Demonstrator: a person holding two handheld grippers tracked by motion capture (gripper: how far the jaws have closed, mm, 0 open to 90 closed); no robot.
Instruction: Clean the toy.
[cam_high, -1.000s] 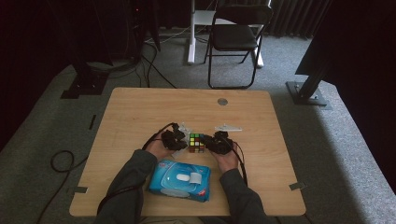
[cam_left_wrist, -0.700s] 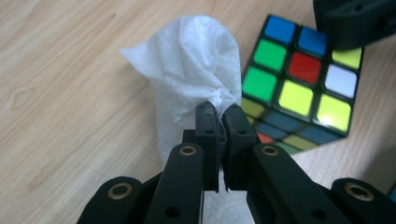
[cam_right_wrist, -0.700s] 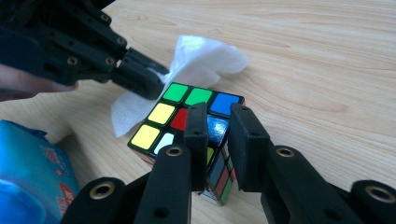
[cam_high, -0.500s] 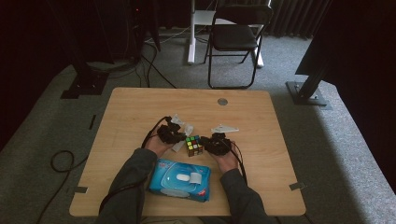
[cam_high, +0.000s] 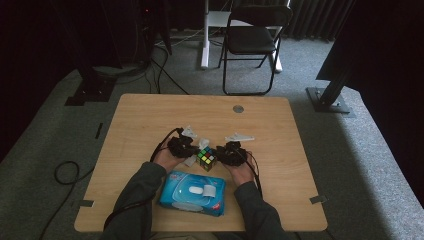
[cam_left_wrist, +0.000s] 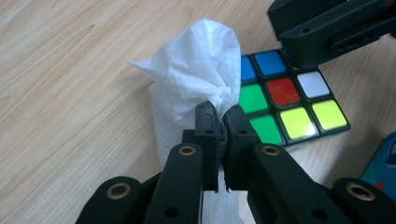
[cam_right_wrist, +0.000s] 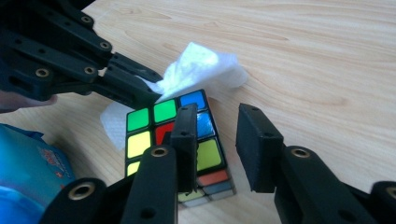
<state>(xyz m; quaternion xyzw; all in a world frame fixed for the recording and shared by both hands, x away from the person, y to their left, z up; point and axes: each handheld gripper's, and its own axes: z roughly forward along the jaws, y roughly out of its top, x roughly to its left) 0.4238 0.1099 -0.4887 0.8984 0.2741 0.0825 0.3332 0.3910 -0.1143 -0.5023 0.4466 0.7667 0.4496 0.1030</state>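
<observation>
A scrambled Rubik's cube (cam_high: 205, 158) lies on the wooden table (cam_high: 150, 115) between my two grippers. My left gripper (cam_left_wrist: 221, 114) is shut on a crumpled white wipe (cam_left_wrist: 196, 84), which bunches up above the jaws beside the cube's (cam_left_wrist: 285, 100) left edge. In the right gripper view the wipe (cam_right_wrist: 201, 65) rests against the cube's (cam_right_wrist: 149, 123) far side, with the left gripper (cam_right_wrist: 149, 91) over it. My right gripper (cam_right_wrist: 218, 116) is open above the cube's right edge, one jaw over the top face and the other past its side, holding nothing.
A blue pack of wet wipes (cam_high: 192, 192) lies at the table's near edge between the person's forearms. A small round grommet (cam_high: 238, 108) sits near the far edge. A folding chair (cam_high: 250, 45) stands on the carpet beyond the table.
The left gripper lifted the wipe and brought it against the cube's far-left side. The cube and right gripper shifted slightly toward the person.
</observation>
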